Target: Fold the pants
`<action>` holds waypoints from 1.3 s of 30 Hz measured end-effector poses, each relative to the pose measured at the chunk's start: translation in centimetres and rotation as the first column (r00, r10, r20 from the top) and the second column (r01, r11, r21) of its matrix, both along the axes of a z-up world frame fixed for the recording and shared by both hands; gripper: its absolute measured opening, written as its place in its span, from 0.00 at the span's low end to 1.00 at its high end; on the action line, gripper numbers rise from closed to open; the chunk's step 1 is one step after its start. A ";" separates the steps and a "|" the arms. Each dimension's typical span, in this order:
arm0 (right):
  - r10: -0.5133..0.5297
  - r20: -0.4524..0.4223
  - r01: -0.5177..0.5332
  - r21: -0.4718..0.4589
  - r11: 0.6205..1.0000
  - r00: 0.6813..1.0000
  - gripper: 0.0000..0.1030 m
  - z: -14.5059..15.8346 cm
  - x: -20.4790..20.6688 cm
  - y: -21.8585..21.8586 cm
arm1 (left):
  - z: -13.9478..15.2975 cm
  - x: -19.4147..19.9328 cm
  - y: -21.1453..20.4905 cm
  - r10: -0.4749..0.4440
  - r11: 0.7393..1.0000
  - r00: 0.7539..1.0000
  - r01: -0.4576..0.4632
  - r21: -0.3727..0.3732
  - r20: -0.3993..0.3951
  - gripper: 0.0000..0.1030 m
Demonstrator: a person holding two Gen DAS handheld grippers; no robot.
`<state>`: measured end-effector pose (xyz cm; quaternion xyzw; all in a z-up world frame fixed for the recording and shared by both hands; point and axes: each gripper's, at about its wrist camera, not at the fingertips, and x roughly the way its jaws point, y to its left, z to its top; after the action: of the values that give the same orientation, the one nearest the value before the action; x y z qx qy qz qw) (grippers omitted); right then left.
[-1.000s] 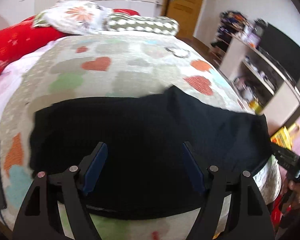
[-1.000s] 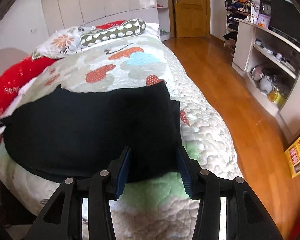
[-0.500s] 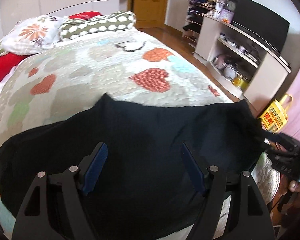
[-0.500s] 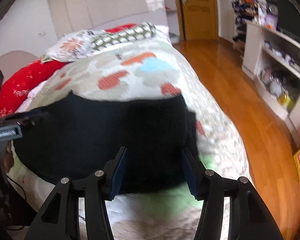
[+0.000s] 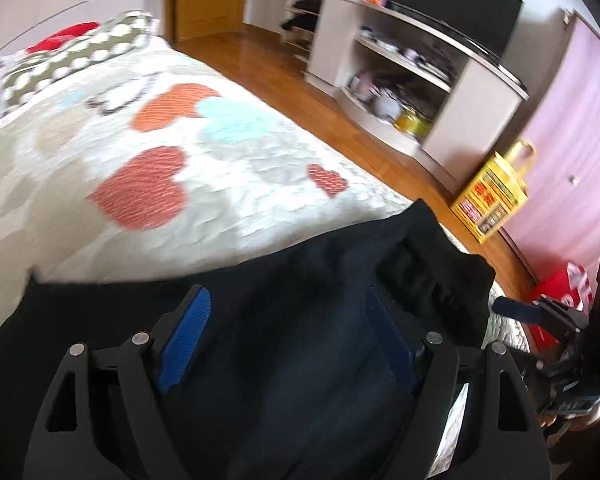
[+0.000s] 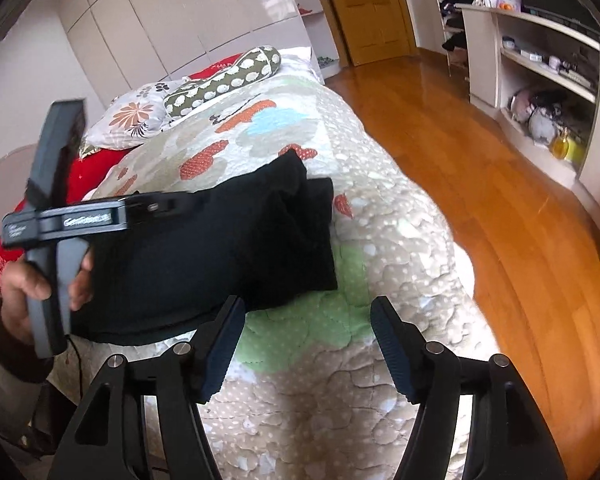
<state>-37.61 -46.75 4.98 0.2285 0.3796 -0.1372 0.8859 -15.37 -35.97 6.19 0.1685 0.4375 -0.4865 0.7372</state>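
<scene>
The black pants [image 6: 236,236] lie folded across the near end of the heart-patterned bed quilt [image 6: 380,208], with a bunched thicker fold at their right end [image 5: 432,264]. My left gripper [image 5: 288,320] is open and empty, low over the pants [image 5: 284,344], and also shows from the side in the right wrist view [image 6: 156,204]. My right gripper [image 6: 308,320] is open and empty, above the quilt just in front of the pants' right edge. It also shows in the left wrist view [image 5: 540,316].
Pillows [image 6: 224,80] and a red blanket [image 6: 88,172] lie at the head of the bed. A wooden floor [image 6: 480,160] runs along the right side, with a shelf unit [image 6: 540,80], a TV [image 5: 456,20] and a yellow bag [image 5: 492,200].
Both grippers have swung to the right. The pants' right end has bunched into a thicker fold. The right gripper has drawn back off the pants and its jaws stand wider.
</scene>
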 end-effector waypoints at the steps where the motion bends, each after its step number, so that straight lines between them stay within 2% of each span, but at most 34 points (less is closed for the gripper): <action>1: 0.004 0.002 -0.004 0.003 1.000 1.000 0.68 -0.1 0.1 0.0 | -0.1 -0.1 -0.7 -0.018 1.000 1.000 0.018 0.003 -0.004 0.78; 12: 0.016 0.084 -0.023 0.086 0.996 0.996 0.74 -0.5 1.1 0.1 | -0.7 -0.9 -5.7 -0.168 0.986 0.985 0.168 0.004 -0.031 0.78; 24: -0.031 0.145 0.009 0.149 0.989 0.989 0.79 -1.0 1.7 -0.5 | -1.6 -1.7 -9.7 -0.339 0.940 0.936 0.340 -0.009 -0.099 0.79; 28: -0.041 0.146 0.021 0.140 0.990 0.988 0.79 -1.1 2.3 -0.5 | -2.0 -2.3 -10.3 -0.376 0.926 0.922 0.378 0.002 -0.090 0.79; 31: -0.050 0.143 0.032 0.125 0.992 0.988 0.74 -1.1 2.6 -0.4 | -2.1 -2.7 -10.4 -0.391 0.920 0.917 0.392 0.006 -0.076 0.79; 33: -0.061 0.134 0.046 0.108 0.993 0.989 0.67 -1.2 2.9 -0.3 | -2.2 -3.0 -10.3 -0.395 0.918 0.917 0.397 0.011 -0.060 0.79; 35: -0.076 0.122 0.066 0.085 0.994 0.990 0.53 -1.3 3.1 -0.4 | -2.2 -3.1 -10.2 -0.398 0.917 0.916 0.399 0.013 -0.049 0.79; 39: -0.071 0.114 0.066 0.051 0.997 0.991 0.48 -1.3 3.2 -0.3 | -2.2 -3.2 -10.1 -0.398 0.917 0.917 0.399 0.014 -0.037 0.79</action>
<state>-34.37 -47.03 3.66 0.2699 0.3226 -0.1451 0.8956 -18.56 -46.09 3.98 0.2538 0.4112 -0.6244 0.6137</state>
